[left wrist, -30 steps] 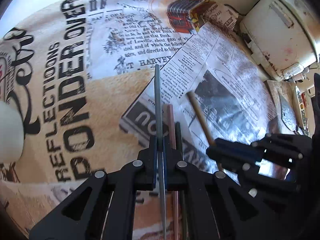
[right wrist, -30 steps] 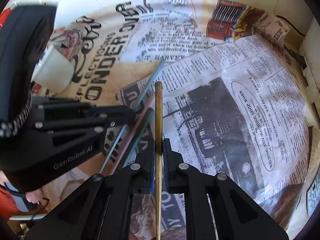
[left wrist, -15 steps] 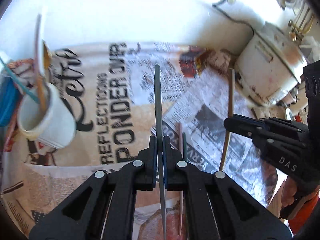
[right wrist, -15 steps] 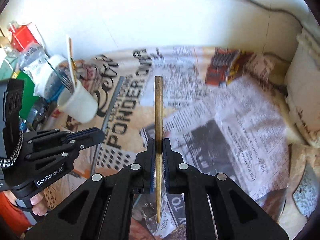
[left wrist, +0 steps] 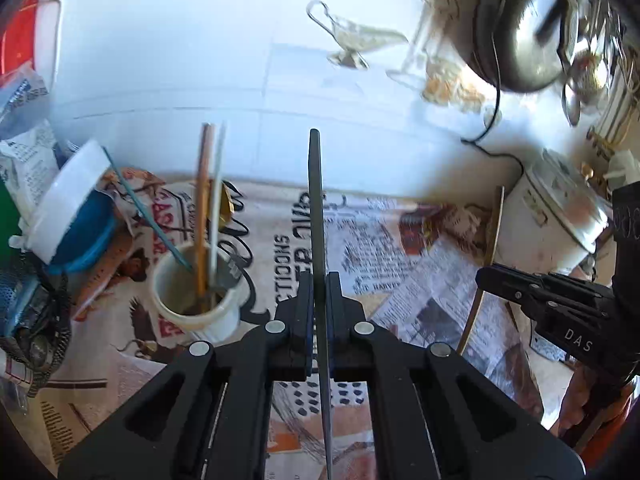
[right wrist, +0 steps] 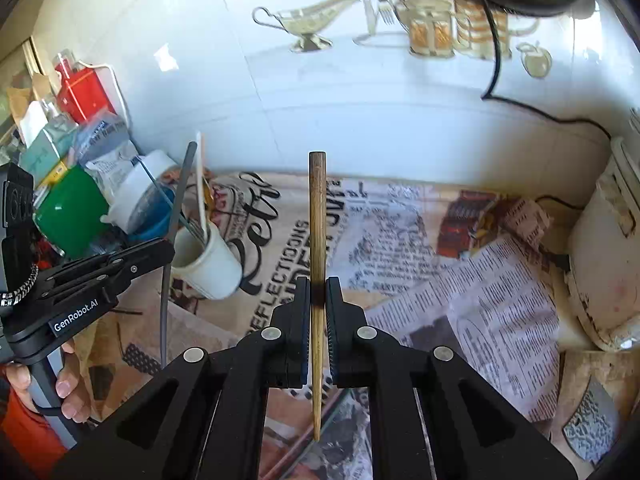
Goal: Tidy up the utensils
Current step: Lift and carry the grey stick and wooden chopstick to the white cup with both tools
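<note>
My left gripper (left wrist: pixel 319 294) is shut on a grey chopstick (left wrist: pixel 316 200) that stands upright, lifted above the newspaper-covered counter. My right gripper (right wrist: pixel 318 294) is shut on a brown wooden chopstick (right wrist: pixel 317 216), also upright. A white cup (left wrist: pixel 196 300) with a wooden stick, a white stick and a thin teal one sits left of the left gripper; it also shows in the right wrist view (right wrist: pixel 208 264). The left gripper appears in the right wrist view (right wrist: pixel 132 260), near the cup. The right gripper appears at the right of the left wrist view (left wrist: pixel 532 292).
Jars, packets and a green container (right wrist: pixel 68 216) crowd the left end. A white appliance (right wrist: pixel 604 256) stands at the right with a black cord along the tiled wall. More thin sticks (right wrist: pixel 296 452) lie on the newspaper (right wrist: pixel 480 292) below the right gripper.
Both grippers have risen from the counter and tilted up, each carrying its chopstick. The cup and the wall have come into view, and the left gripper has moved toward the cup.
</note>
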